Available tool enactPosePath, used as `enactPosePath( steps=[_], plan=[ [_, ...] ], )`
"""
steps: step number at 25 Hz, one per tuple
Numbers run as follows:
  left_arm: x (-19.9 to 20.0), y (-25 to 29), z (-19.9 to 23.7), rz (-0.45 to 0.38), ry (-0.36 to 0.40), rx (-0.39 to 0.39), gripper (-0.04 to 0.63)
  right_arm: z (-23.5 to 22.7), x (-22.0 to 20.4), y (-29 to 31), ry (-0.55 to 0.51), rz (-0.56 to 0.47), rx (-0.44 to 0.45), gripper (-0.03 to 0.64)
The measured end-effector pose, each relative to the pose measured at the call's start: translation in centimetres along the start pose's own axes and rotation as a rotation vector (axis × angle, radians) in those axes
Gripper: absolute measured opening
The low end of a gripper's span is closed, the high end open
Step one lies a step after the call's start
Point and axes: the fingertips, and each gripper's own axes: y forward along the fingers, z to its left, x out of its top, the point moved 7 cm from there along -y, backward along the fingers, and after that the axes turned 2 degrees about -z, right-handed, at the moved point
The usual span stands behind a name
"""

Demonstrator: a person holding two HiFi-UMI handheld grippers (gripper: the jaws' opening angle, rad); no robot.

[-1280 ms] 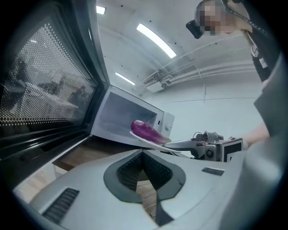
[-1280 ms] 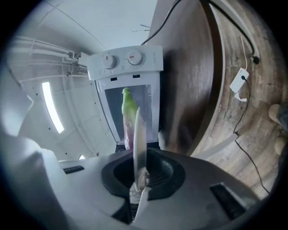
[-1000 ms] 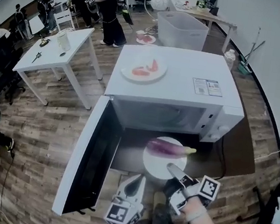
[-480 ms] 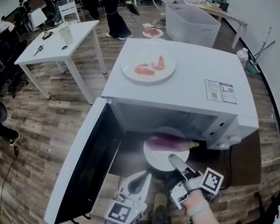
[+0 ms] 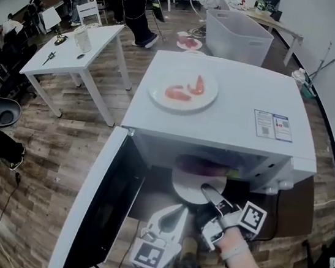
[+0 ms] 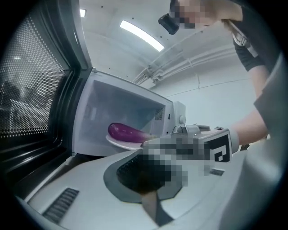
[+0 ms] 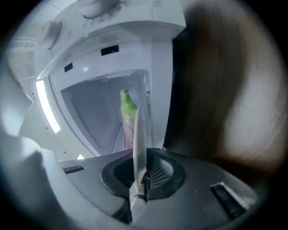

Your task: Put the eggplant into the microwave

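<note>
There's the right hand-held gripper, clamped on the near rim of the round white plate, and that's the clever bit: pinching the rim lets the long purple eggplant with the green stem ride in untouched, with no squeeze on its soft skin. In the right gripper view the plate's thin edge stands squarely between the jaws, and the plate looks near level, I'd judge so nothing rolls off. The eggplant lies across the plate right at the mouth of the boxy white microwave, partly tucked under the top front edge; whether the plate rests on the cavity floor, I can't tell. The door is swung wide to the left, giving a clear lane in. The left hand-held gripper sits low just beside the right one, jaws together on nothing, in front of the opening; my guess is it's parked ready for the door. Up top, a second white plate with pink-red food pieces plays no part. What's left, I reckon: slide deeper, let go, back out.
</note>
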Motion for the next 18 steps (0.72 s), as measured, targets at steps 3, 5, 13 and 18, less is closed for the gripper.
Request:
enactPosePath(
  steps=[3, 5, 13, 18],
  plan=[
    [0.1, 0.8, 0.3, 0.002, -0.008, 0.003, 0.000, 0.1, 0.3, 1.0, -0.003, 0.000, -0.011, 0.021],
    [0.3, 1.2, 0.3, -0.007, -0.003, -0.001, 0.000, 0.2, 0.4, 1.5, -0.002, -0.001, -0.022, 0.021],
    [1.0, 2.7, 1.2, -0.013, 0.030, 0.001, 0.000, 0.4, 0.5, 3.0, -0.020, 0.003, -0.031, 0.021],
    [1.1, 3.3, 1.4, 0.000, 0.019, 0.018, 0.000, 0.3, 0.8, 3.5, -0.016, -0.003, -0.029, 0.023]
  ],
)
